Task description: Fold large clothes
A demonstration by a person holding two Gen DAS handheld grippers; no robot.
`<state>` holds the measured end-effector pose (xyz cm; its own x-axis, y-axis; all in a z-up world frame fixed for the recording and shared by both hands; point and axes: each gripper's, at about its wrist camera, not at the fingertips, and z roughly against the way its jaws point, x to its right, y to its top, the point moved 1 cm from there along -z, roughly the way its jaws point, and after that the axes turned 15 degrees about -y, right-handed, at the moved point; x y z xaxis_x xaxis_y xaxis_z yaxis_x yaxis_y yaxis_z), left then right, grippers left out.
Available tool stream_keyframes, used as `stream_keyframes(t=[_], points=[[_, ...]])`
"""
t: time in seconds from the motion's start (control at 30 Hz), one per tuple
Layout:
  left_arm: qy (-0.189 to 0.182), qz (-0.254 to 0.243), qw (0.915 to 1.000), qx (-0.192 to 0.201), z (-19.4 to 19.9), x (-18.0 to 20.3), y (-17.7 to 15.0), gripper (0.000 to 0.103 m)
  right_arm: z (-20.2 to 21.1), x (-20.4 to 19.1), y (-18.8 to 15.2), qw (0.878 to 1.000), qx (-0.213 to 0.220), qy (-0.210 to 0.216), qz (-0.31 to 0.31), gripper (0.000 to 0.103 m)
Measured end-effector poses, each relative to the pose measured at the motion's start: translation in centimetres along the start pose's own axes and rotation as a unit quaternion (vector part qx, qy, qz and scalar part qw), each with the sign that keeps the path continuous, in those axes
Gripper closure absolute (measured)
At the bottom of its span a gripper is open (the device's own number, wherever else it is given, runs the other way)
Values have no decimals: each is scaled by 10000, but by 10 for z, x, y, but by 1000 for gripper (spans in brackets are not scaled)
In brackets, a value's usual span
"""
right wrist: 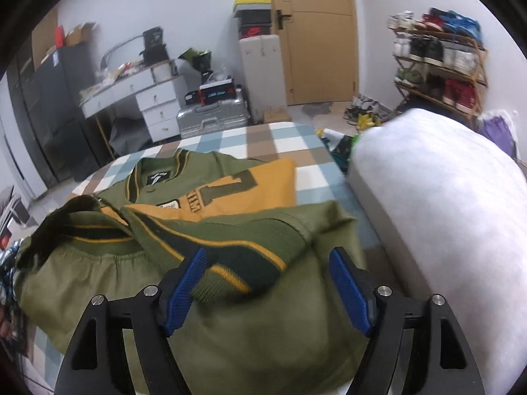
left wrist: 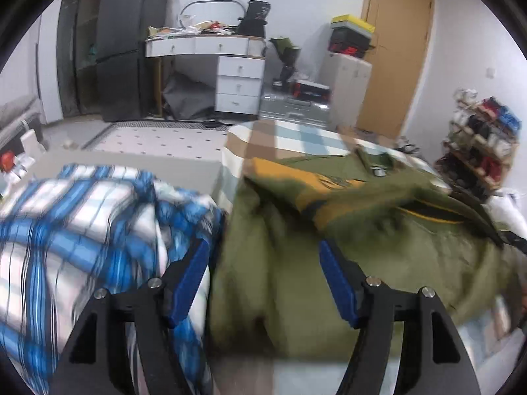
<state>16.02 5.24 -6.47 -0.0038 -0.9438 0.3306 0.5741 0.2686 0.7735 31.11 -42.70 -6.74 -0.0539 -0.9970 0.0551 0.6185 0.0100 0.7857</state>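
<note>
Right wrist view had the olive green jacket (right wrist: 204, 299) lying on the checked bedspread (right wrist: 290, 138), already doubled over on itself: the bottom hem with its dark ribbed band and yellow stripe sat folded up over the body, and the orange panel with the big letters peeked out behind it near the collar. So I'd guess one fold was done, and it probably wanted at least another fold or a tidy-up before it counted as finished. The bundle looked lumpy rather than flat.

Both grippers were empty. The right gripper (right wrist: 268, 288) had its blue pads spread wide with the hem just between and below them, not pinched. Left wrist view showed the left gripper (left wrist: 263, 283) equally wide over the jacket's left edge, right beside a blue and white plaid shirt (left wrist: 82, 223) lying crumpled and apparently not folded yet.

Writing-wise: the orange panel carried a large block "1" and what looked like "M" letters below it, partly hidden. The collar tag had a logo too small to read. A shoebox by the door (right wrist: 316, 33) showed a red swoosh logo, no readable words. A white pillow (right wrist: 444, 197) sat to the right, with a shoe rack (right wrist: 441, 62) beyond it.
</note>
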Motion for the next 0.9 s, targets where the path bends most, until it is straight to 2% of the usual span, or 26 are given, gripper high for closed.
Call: stream_keyframes(t=[0.1, 0.2, 0.27, 0.3, 0.4, 0.5, 0.57, 0.67, 0.8, 0.9], points=[[-258, -117, 9996, -48, 14, 10, -18, 38, 20, 9, -8, 9997, 218, 8, -86, 26], [-348, -126, 9992, -142, 18, 15, -33, 38, 39, 21, -18, 9988, 391, -198, -227, 26], [-290, 2, 9994, -166, 20, 13, -38, 38, 49, 34, -26, 9973, 437, -362, -459, 26], [-378, 187, 9990, -170, 21, 9, -43, 38, 52, 42, -32, 9967, 382, -353, -630, 26], [-639, 706, 9953, -192, 21, 3, -51, 38, 53, 64, -55, 9903, -60, 201, -1371, 26], [-904, 904, 9915, -242, 17, 8, -54, 38, 37, 66, -87, 9696, -891, 1149, -1970, 26], [-922, 895, 9913, -300, 13, 14, -55, 38, 32, 60, -100, 9603, -1106, 1501, -2075, 26], [-1019, 1015, 9889, -369, 6, 17, -56, 38, 35, 49, -106, 9645, -1031, 1492, -1917, 26], [-1123, 1580, 9803, -370, -6, 7, -57, 38, 25, 38, -106, 9601, -1185, 1590, -1970, 26], [-1178, 1781, 9767, -229, -11, 3, -60, 38, 16, 32, -107, 9575, -1313, 1588, -2017, 26]])
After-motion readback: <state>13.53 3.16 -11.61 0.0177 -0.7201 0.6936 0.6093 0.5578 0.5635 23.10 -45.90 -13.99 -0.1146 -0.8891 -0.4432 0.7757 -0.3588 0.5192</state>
